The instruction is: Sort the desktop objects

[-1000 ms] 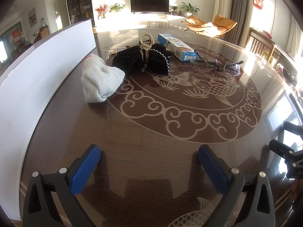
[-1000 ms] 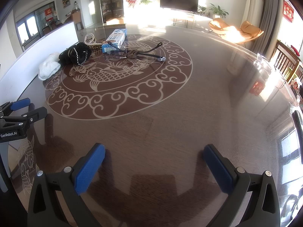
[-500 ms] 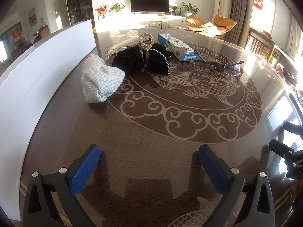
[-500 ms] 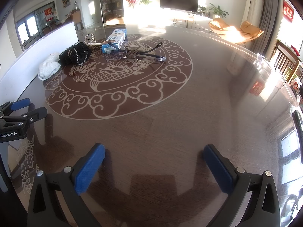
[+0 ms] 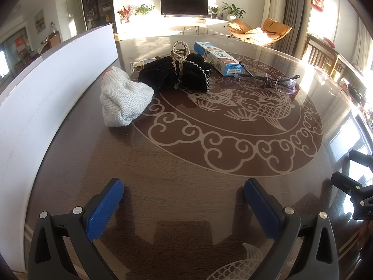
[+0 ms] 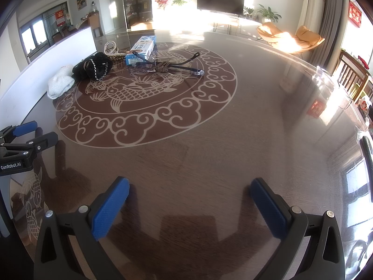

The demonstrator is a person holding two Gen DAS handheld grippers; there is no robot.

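Observation:
A white knit glove (image 5: 123, 100) lies at the left of the round table. Behind it sit a black fabric bundle (image 5: 174, 75), a pearl bracelet (image 5: 179, 47), a blue and white box (image 5: 218, 58), a small glass bottle (image 5: 137, 64) and clear glasses (image 5: 275, 81). The same group shows far left in the right wrist view: glove (image 6: 60, 85), bundle (image 6: 93, 67), box (image 6: 141, 49), glasses (image 6: 172, 66). My left gripper (image 5: 184, 196) is open and empty near the front edge. My right gripper (image 6: 190, 193) is open and empty, to its right.
A long white board (image 5: 46, 98) stands along the table's left side. The dark table (image 5: 186, 158) has a fish and cloud inlay. Chairs (image 6: 354, 77) stand at the right edge. A TV and armchairs are far behind.

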